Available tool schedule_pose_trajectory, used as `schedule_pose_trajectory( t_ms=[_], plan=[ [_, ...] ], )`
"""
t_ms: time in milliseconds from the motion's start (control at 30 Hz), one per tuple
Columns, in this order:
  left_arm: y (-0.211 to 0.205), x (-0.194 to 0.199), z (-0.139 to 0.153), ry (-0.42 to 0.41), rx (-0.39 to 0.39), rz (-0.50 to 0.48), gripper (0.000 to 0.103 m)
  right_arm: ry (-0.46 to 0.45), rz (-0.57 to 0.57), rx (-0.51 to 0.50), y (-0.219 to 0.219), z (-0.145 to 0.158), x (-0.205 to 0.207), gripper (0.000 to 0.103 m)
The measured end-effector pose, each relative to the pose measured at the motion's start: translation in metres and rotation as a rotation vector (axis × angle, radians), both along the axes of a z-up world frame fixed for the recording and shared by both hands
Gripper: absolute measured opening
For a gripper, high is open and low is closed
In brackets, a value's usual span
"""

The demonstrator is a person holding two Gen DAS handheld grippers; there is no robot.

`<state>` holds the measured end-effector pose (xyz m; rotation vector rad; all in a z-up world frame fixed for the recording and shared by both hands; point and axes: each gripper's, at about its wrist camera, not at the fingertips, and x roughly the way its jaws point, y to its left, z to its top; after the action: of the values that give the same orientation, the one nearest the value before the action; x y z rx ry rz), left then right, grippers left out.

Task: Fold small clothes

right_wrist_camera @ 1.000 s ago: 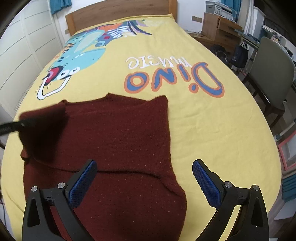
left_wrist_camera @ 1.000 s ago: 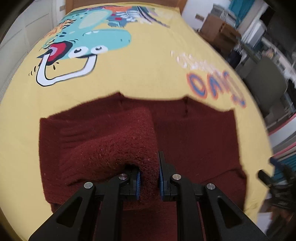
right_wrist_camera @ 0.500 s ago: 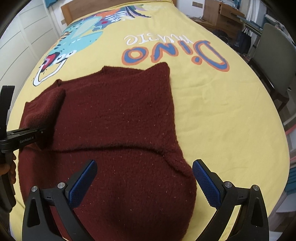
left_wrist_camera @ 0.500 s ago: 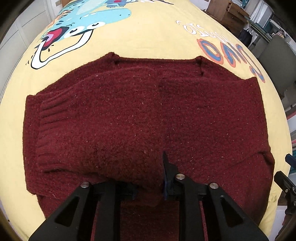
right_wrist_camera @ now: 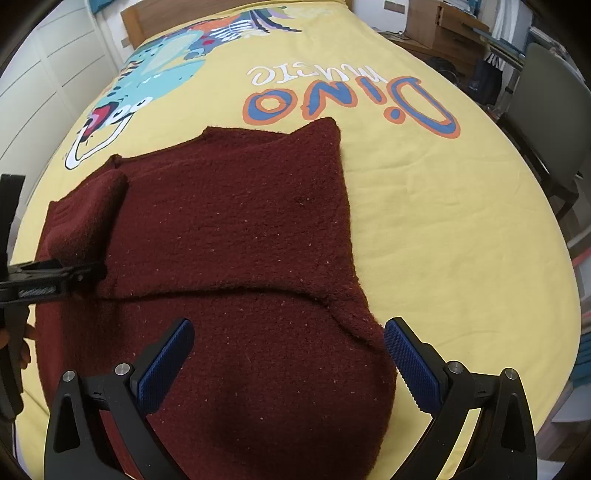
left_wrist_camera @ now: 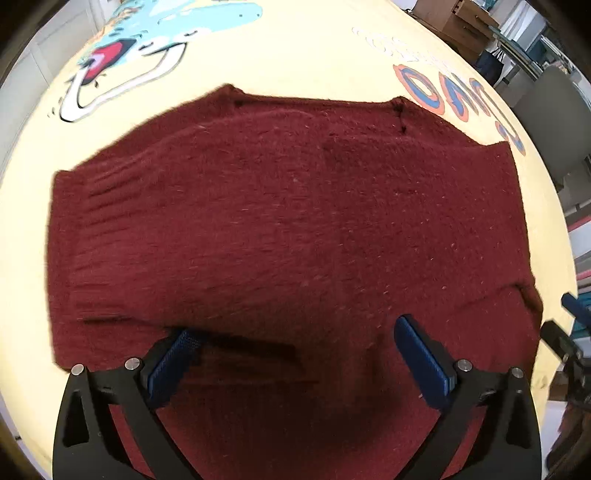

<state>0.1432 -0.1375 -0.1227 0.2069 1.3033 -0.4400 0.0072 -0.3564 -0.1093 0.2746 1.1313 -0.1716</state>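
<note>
A dark red knitted sweater [left_wrist_camera: 295, 221] lies flat on the yellow bedspread [left_wrist_camera: 314, 62]. Its left sleeve, with a ribbed cuff [left_wrist_camera: 96, 192], is folded in over the body. Close above the sweater's near part my left gripper [left_wrist_camera: 293, 330] points steeply down; its jaws are opening wide and the blue pads press on nothing. In the right wrist view the sweater [right_wrist_camera: 240, 229] shows a fold line across its middle, with the folded sleeve [right_wrist_camera: 88, 218] at the left beside the left gripper [right_wrist_camera: 48, 280]. My right gripper [right_wrist_camera: 290, 326] hangs open over the sweater's near right part.
The dinosaur-print bedspread [right_wrist_camera: 443, 221] stretches bare to the right of the sweater and beyond it. A grey chair [right_wrist_camera: 554, 122] and wooden drawers [right_wrist_camera: 443, 29] stand right of the bed. White cupboard doors [right_wrist_camera: 44, 74] are at the left and a wooden headboard [right_wrist_camera: 133, 11] at the far end.
The left gripper came down with the pinched sleeve, let it go and spread its jaws; the sleeve now lies flat on the body. The right gripper sank a little and stayed open.
</note>
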Motion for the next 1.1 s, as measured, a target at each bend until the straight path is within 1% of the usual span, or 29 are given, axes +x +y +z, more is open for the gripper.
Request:
schedule_pose_trajectory(
  t_ms=[100,200,333,433,633,700,767,833,900,967,1033,1067,1100],
  plan=[
    [0.011,-0.004,0.006,-0.001,0.007,-0.017,0.102,0.000,-0.003,0.000,0.000,0.000,0.000,0.102],
    [0.024,-0.008,0.014,-0.023,0.028,-0.040,0.102,0.001,-0.005,0.005,0.001,-0.001,-0.001,0.102],
    [0.053,-0.017,0.020,-0.031,0.048,-0.065,0.102,0.001,0.003,0.005,0.003,0.000,0.000,0.102],
    [0.080,-0.017,0.022,-0.062,0.083,-0.043,0.102,0.001,0.013,-0.003,0.007,0.001,0.001,0.102],
    [0.143,-0.006,0.005,-0.051,0.126,0.031,0.102,0.005,0.032,-0.009,0.018,0.002,0.006,0.102],
    [0.157,-0.002,-0.001,-0.049,0.118,0.056,0.101,0.011,0.042,-0.012,0.024,0.001,0.009,0.102],
    [0.169,0.003,-0.008,-0.037,0.093,0.080,0.101,0.020,0.056,-0.021,0.031,0.000,0.011,0.102],
    [0.174,0.007,-0.012,-0.046,0.074,0.093,0.095,0.028,0.065,-0.030,0.036,-0.002,0.014,0.102],
    [0.175,0.012,-0.017,-0.048,0.069,0.091,0.082,0.038,0.080,-0.040,0.043,-0.004,0.016,0.102],
    [0.175,0.016,-0.023,-0.039,0.060,0.088,0.073,0.049,0.097,-0.052,0.050,-0.006,0.019,0.102],
    [0.174,0.018,-0.027,-0.036,0.047,0.092,0.070,0.053,0.113,-0.064,0.058,-0.006,0.023,0.102],
    [0.174,0.019,-0.027,-0.043,0.033,0.089,0.065,0.052,0.118,-0.067,0.061,-0.005,0.025,0.102],
    [0.173,0.019,-0.026,-0.051,0.020,0.083,0.057,0.049,0.126,-0.072,0.065,-0.004,0.028,0.102]
  ],
)
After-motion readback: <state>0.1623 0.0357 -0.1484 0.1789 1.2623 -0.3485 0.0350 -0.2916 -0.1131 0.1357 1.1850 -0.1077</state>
